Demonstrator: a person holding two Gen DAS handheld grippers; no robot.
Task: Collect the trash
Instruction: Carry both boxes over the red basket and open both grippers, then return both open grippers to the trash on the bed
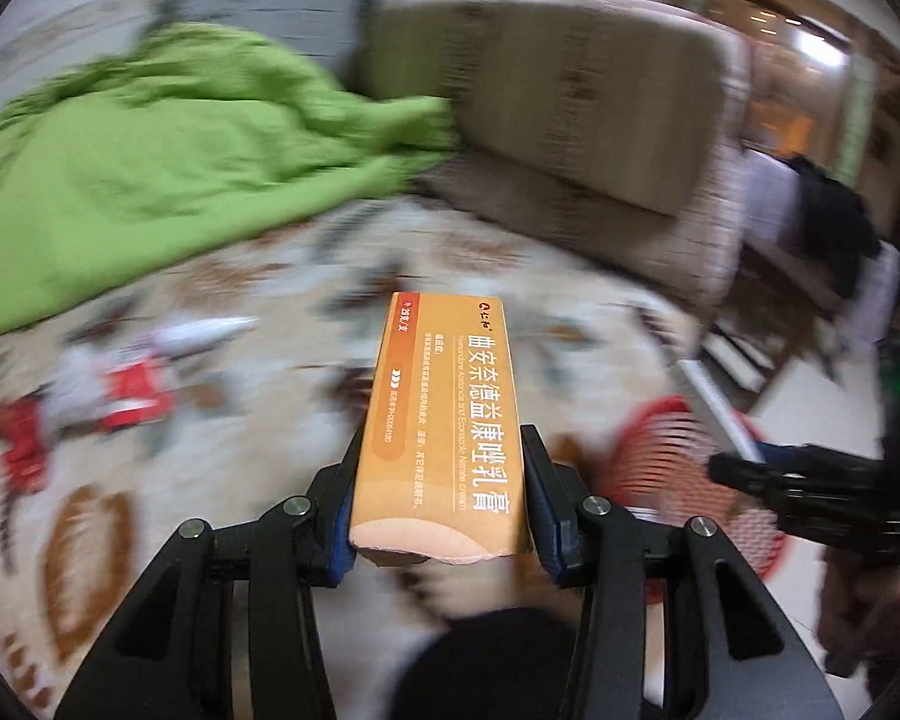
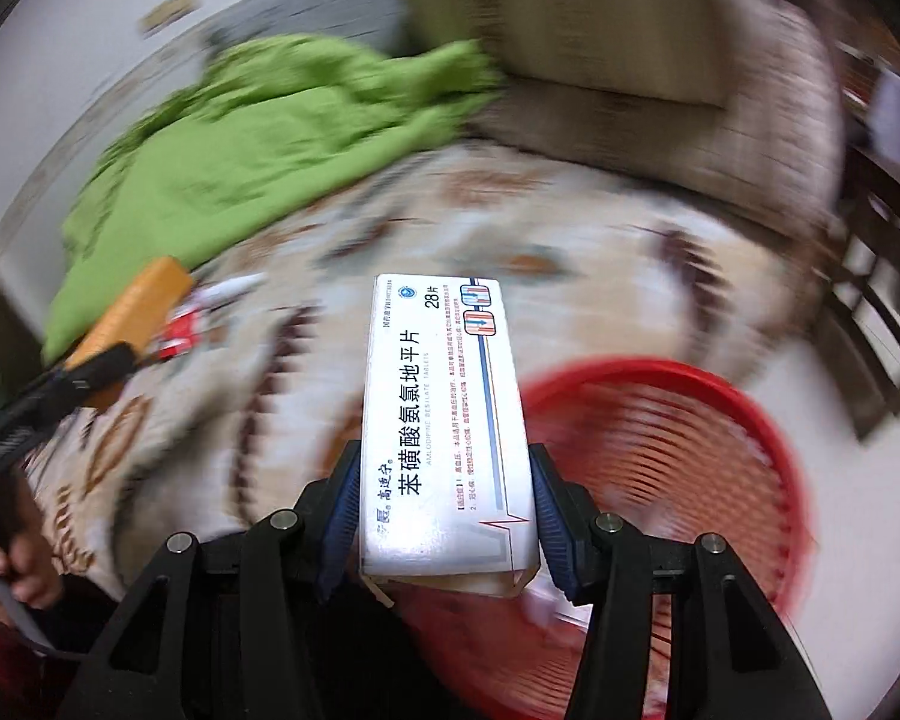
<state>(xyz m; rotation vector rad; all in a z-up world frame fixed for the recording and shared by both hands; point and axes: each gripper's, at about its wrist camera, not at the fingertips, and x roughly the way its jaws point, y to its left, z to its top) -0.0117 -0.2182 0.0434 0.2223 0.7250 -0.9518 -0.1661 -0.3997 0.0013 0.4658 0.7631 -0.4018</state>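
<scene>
Both grippers are loaded. The left gripper (image 1: pixel 441 450) has its fingers (image 1: pixel 339 480) pinching an orange carton (image 1: pixel 444 414) across its short sides near the rear end, most of its length projecting forward unsupported. The right gripper (image 2: pixel 444 468) holds a white tablet box (image 2: pixel 447 420) the same way, pads pressed on both flanks. The landmark is the red basket (image 2: pixel 720 420), which stands on the floor at the edge of the patterned bedspread (image 2: pixel 570 240). In the right wrist view the white box overlaps the basket's near-left rim, so it appears close to, but not clearly over, the opening. The orange carton sits further off, well left of the basket and above the bedspread. More litter, a red-and-white wrapper (image 1: pixel 132 396) and a white tube (image 1: pixel 210 330), lies on the bedspread far left of the basket, near the green blanket (image 1: pixel 150 138). Risks, in my judgement: a release before either box is past the rim would drop it on the floor or bedspread; the long overhang lets a light carton pivot in the pads during a fast swing; the open rear flap of the white box could catch a finger on release; and both grippers converging on one basket could collide.
</scene>
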